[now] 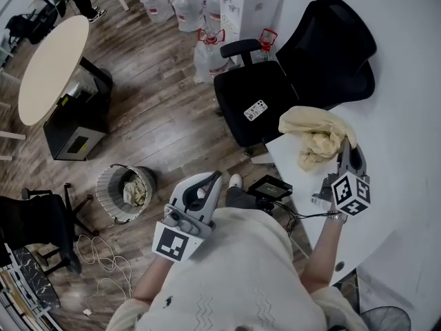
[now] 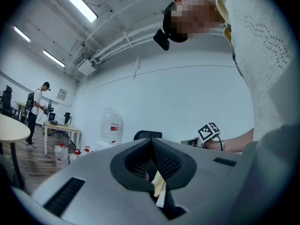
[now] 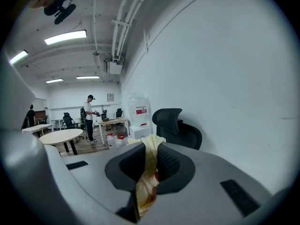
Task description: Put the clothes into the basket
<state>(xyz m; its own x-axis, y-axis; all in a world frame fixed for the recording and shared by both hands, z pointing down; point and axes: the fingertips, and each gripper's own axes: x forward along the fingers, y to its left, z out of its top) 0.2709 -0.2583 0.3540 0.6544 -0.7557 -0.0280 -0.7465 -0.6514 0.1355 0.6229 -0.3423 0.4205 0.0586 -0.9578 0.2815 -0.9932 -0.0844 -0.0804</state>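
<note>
**Right gripper clamps the yellow cloth at the table corner; basket sits on the floor**

Head view: the yellow cloth (image 1: 315, 135) is bunched at the corner of the white table (image 1: 406, 116), just beside the black office chair (image 1: 275, 95). Its long axis runs across the picture, from a loose end at the left to the right gripper (image 1: 347, 149), with a fold drooping toward the person. The basket (image 1: 100, 188) stands upright on the wood floor (image 1: 165, 116), well apart from the table on the person's left. A crumpled pale garment (image 1: 135, 190) already lies in it. The left gripper (image 1: 215, 178) hangs over the floor between the basket and the table, its tips pointing away from the person and nothing trailing from it.

Left gripper view: the two jaws meet at their tips. A small pale scrap (image 2: 159, 187) shows low in the slot behind them; what it is cannot be told. A water bottle (image 2: 111, 125) stands against the far wall.

Right gripper view: the jaws are pinched narrowly on the yellow cloth. It runs as a strip along the slot, spilling over the tips toward the chair.
</note>
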